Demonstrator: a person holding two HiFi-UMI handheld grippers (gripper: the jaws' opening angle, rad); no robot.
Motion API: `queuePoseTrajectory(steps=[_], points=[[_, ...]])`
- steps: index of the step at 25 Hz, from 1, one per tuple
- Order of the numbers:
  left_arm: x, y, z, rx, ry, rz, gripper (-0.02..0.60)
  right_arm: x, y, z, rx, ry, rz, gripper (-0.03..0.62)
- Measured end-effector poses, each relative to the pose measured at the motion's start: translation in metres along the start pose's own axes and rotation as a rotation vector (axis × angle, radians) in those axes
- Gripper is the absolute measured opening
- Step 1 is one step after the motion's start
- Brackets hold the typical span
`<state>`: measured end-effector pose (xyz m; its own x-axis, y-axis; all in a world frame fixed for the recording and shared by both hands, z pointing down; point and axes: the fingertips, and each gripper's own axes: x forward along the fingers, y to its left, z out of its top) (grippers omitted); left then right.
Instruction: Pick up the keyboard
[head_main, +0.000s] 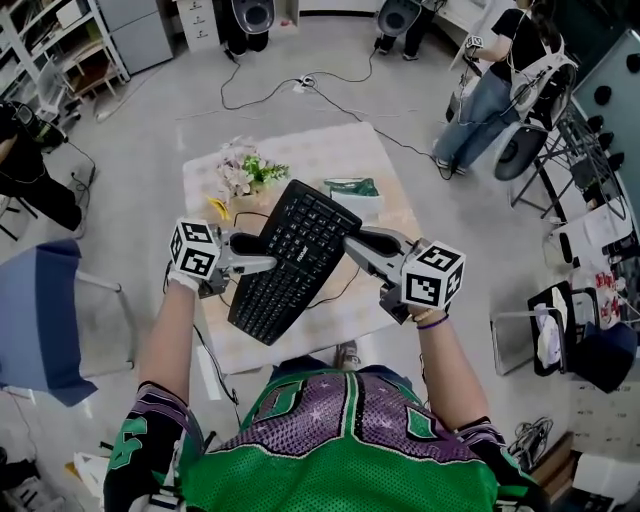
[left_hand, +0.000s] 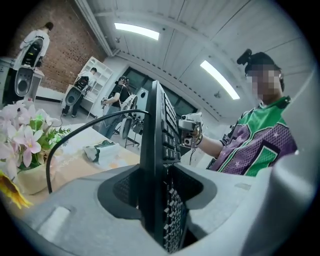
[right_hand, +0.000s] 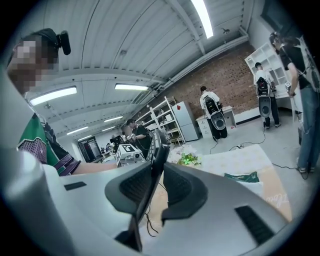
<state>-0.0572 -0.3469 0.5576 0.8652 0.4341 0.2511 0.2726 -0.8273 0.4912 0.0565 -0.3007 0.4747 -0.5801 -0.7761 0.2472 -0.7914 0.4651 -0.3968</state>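
The person's green jersey (head_main: 340, 440) fills the near edge. Ahead, the left gripper (head_main: 262, 263) and right gripper (head_main: 356, 250) each clamp an opposite long edge of the black keyboard (head_main: 295, 262), probably to share its weight and stop it twisting. It hangs tilted, seemingly clear of the cloth-covered surface (head_main: 310, 140), where flowers (head_main: 245, 172) and a green packet (head_main: 352, 186) lie. Speakers (head_main: 252, 14), shelving (head_main: 60, 50) and other people (head_main: 500, 80) ring the grey floor (head_main: 150, 130)

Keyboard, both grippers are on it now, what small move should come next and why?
Probably raise both grippers together a little, slowly. The left gripper and right gripper each have their jaws closed on opposite long edges of the keyboard, which is tilted over the table, and its cable trails down, so it could snag.
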Motion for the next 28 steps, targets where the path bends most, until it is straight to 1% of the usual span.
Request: queuePoseTrajectory(steps=[3,7,9,11,15,19,21,24,28], points=[[-0.001,-0.005,0.001,-0.001,-0.015,-0.002,0.201,-0.001,0.003,0.002,-0.003,-0.010,0.017,0.075],[-0.005,-0.024,0.015,0.006,-0.085,-0.068,0.199,0.000,0.011,0.006,-0.027,-0.012,0.038,0.077],[0.000,-0.031,0.024,0.036,-0.108,-0.081,0.195,0.001,0.015,0.008,-0.047,-0.014,0.049,0.077],[0.007,-0.034,0.031,0.056,-0.099,-0.068,0.185,0.000,0.018,0.010,-0.061,-0.020,0.058,0.077],[0.011,-0.036,0.033,0.041,-0.058,-0.038,0.164,-0.001,0.016,0.011,-0.063,-0.020,0.056,0.078],[0.015,-0.052,0.032,0.035,-0.020,-0.055,0.118,-0.002,0.018,0.009,-0.065,-0.027,0.060,0.078],[0.021,-0.058,0.029,0.045,0.003,-0.049,0.104,-0.004,0.019,0.006,-0.066,-0.031,0.060,0.078],[0.023,-0.061,0.025,0.058,0.020,-0.017,0.094,-0.004,0.019,0.002,-0.071,-0.037,0.065,0.078],[0.020,-0.062,0.026,0.048,0.021,0.055,0.084,-0.001,0.018,0.004,-0.089,-0.048,0.047,0.080]])
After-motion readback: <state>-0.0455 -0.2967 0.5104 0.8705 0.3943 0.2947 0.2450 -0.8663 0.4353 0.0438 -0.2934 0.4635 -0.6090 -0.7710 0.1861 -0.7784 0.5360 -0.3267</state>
